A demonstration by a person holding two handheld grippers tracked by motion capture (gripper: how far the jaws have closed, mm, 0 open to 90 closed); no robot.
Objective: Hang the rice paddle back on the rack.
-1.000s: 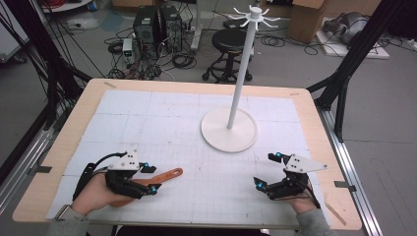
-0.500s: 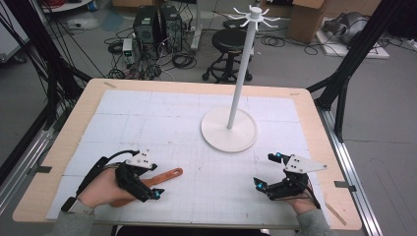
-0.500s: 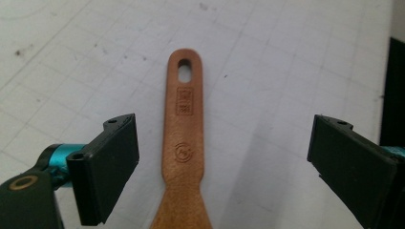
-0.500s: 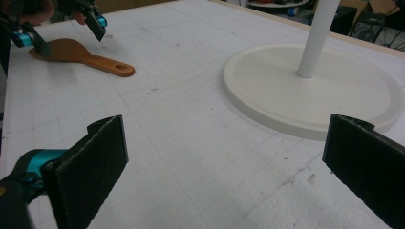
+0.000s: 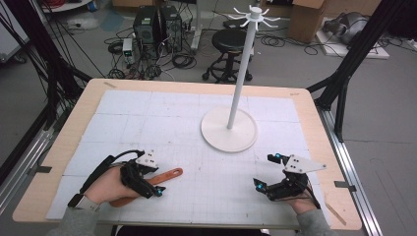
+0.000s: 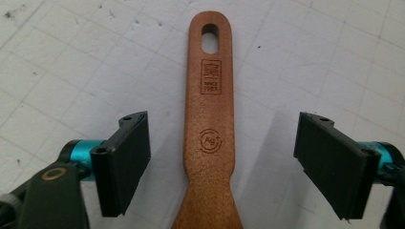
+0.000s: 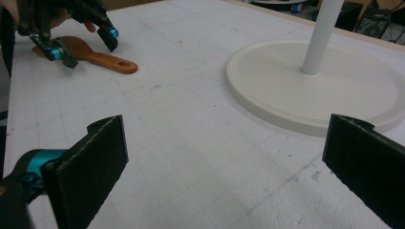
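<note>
Two black fingers (image 6: 125, 162) of the left gripper (image 6: 222, 164) stand apart on either side of a wooden spatula (image 6: 210, 124), one at each flank of its handle with a clear gap on both sides, so nothing is gripped; they have just been closing a little. From the left gripper view, the handle runs straight up between them, with a hanging hole near its far end and two stamped marks below it, and the spatula lies flat on the white gridded mat (image 6: 71, 62). Seen from the high view, the left gripper (image 5: 147, 183) sits at the near left of the counter (image 5: 83, 105) over the spatula (image 5: 164, 176), whose handle points toward the middle. At the near right, the right gripper (image 5: 265, 173) has its fingers (image 7: 90, 167) spread wide with only bare mat between them. Beyond both, a white stand (image 5: 229, 129) with a round base and tall pole rises from the mat.
</note>
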